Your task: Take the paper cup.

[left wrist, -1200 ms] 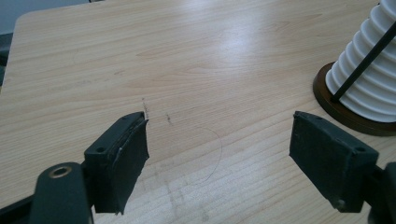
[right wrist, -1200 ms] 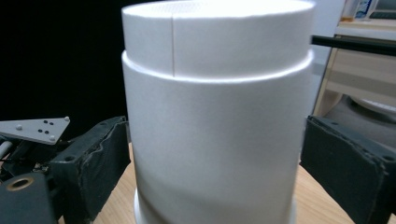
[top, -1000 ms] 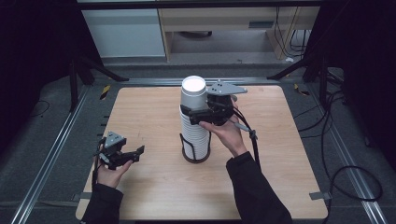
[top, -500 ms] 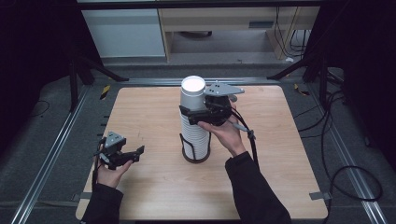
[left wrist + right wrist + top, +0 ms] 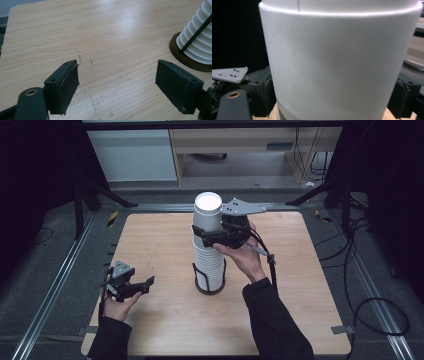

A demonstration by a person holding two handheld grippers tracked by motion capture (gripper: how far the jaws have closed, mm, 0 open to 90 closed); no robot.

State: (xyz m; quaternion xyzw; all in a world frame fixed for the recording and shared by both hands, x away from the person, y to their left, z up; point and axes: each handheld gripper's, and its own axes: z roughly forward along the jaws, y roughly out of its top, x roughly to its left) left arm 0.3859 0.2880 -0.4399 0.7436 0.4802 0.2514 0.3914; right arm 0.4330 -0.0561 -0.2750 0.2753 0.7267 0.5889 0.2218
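Now right tool [image 5: 210,236] clamps top cup [image 5: 208,212]; left tool [image 5: 145,284] low, agape.

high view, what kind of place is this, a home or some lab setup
Most likely a lab or recording rig, not a home: a bare wooden table sits inside metal rails, cables trail over the floor, and a person works a cup stack with handheld grippers.

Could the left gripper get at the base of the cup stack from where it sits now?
Probably yes. The left gripper rests open on the table, and bare wood lies between it and the stack's dark base. The right gripper holds the top cup higher up, out of that path.
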